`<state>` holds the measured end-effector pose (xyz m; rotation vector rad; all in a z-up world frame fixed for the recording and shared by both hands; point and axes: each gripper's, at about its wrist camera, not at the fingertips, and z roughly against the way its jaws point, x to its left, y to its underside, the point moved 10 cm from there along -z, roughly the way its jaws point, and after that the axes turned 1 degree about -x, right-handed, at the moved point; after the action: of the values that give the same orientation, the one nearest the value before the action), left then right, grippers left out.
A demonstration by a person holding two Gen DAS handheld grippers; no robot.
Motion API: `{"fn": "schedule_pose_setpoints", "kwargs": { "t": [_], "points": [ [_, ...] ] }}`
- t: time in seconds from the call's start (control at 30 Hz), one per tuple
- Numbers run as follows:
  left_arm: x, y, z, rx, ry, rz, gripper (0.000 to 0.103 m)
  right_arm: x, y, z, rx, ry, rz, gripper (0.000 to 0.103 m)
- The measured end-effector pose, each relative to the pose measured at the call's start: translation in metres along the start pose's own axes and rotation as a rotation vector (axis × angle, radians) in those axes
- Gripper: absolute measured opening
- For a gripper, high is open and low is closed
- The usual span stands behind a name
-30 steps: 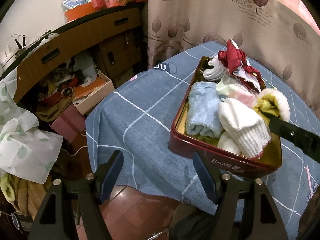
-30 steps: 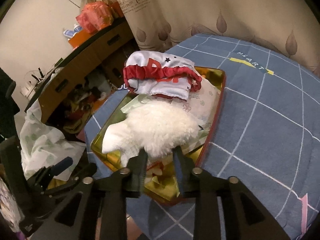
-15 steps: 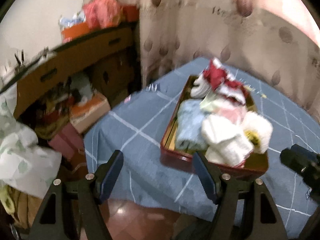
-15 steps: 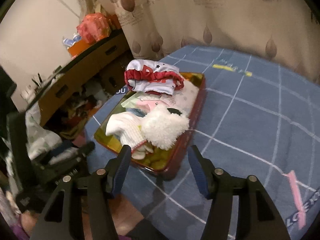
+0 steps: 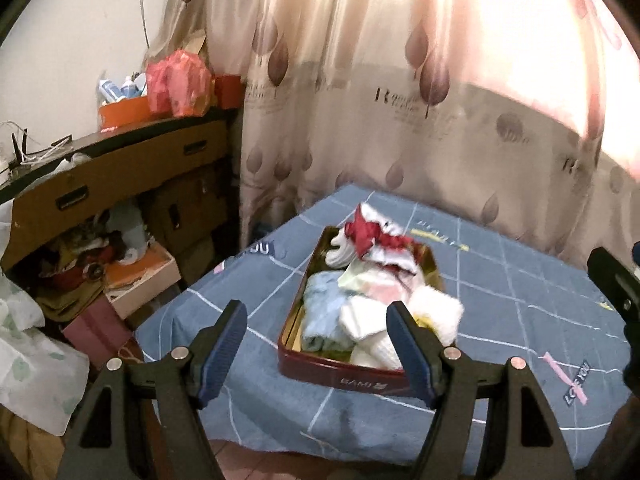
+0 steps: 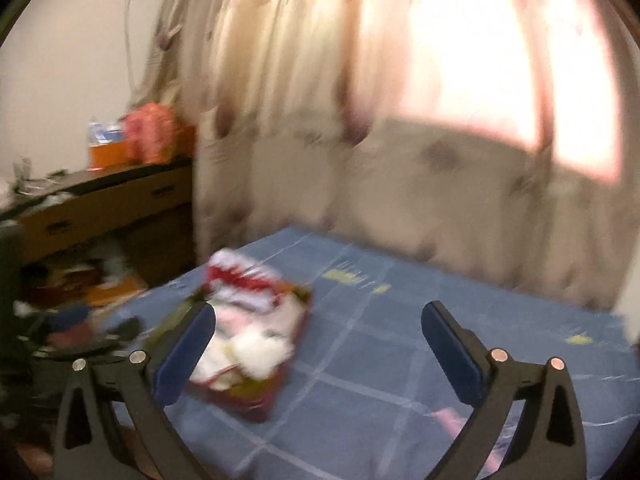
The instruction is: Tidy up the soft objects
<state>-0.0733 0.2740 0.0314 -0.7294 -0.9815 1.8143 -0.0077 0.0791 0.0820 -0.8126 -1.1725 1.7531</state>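
Note:
A red tin (image 5: 352, 378) with a gold inside stands on the blue checked cloth (image 5: 500, 320). It holds a light blue towel (image 5: 324, 316), white knitted pieces (image 5: 372, 324), a fluffy white item (image 5: 438, 312) and a red and white garment (image 5: 376, 238). My left gripper (image 5: 316, 350) hangs open and empty in front of the tin's near end. In the blurred right wrist view the tin (image 6: 256, 360) lies at lower left. My right gripper (image 6: 316, 350) is opening wide, with nothing between its fingers, above the cloth (image 6: 400, 360) and to the right of the tin.
A leaf-print curtain (image 5: 400, 120) hangs behind the table. At the left stands a wooden desk (image 5: 120, 168) with an orange box, pink bags (image 5: 178, 88) and clutter beneath it. Open boxes (image 5: 140, 280) sit on the floor by the table's corner. The right gripper's black body (image 5: 616, 284) shows at the right edge.
My right gripper let go of the fluffy white item, which now lies in the tin, opened wide and drew back and up. My left gripper also rose and pulled back from the tin.

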Motion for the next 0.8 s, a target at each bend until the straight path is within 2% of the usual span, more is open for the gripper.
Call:
{"fn": "schedule_pose_setpoints", "kwargs": {
  "t": [0.03, 0.13, 0.2, 0.33, 0.47, 0.6, 0.8],
  "points": [
    [0.0, -0.001, 0.005, -0.014, -0.005, -0.013, 0.074, -0.002, -0.006, 0.009, -0.043, 0.055, 0.027, 0.102],
    [0.0, 0.002, 0.012, -0.013, -0.035, -0.07, 0.074, 0.0, -0.011, 0.022, -0.091, 0.023, 0.033, 0.102],
    [0.0, 0.008, 0.015, -0.017, -0.055, -0.097, 0.074, 0.0, -0.007, 0.023, -0.067, -0.021, -0.009, 0.102],
    [0.003, 0.012, 0.016, -0.025, -0.031, -0.063, 0.074, 0.001, 0.007, 0.02, -0.005, -0.015, -0.029, 0.102],
    [0.005, 0.009, 0.019, -0.057, -0.028, -0.072, 0.074, 0.004, 0.017, 0.023, -0.001, 0.008, -0.023, 0.102],
    [0.004, 0.012, 0.016, -0.036, -0.013, -0.067, 0.074, 0.005, 0.027, 0.026, 0.017, 0.011, -0.04, 0.102],
    [0.001, 0.011, 0.017, -0.044, -0.015, -0.074, 0.074, 0.007, 0.027, 0.033, 0.009, 0.007, -0.044, 0.102]
  ]
}}
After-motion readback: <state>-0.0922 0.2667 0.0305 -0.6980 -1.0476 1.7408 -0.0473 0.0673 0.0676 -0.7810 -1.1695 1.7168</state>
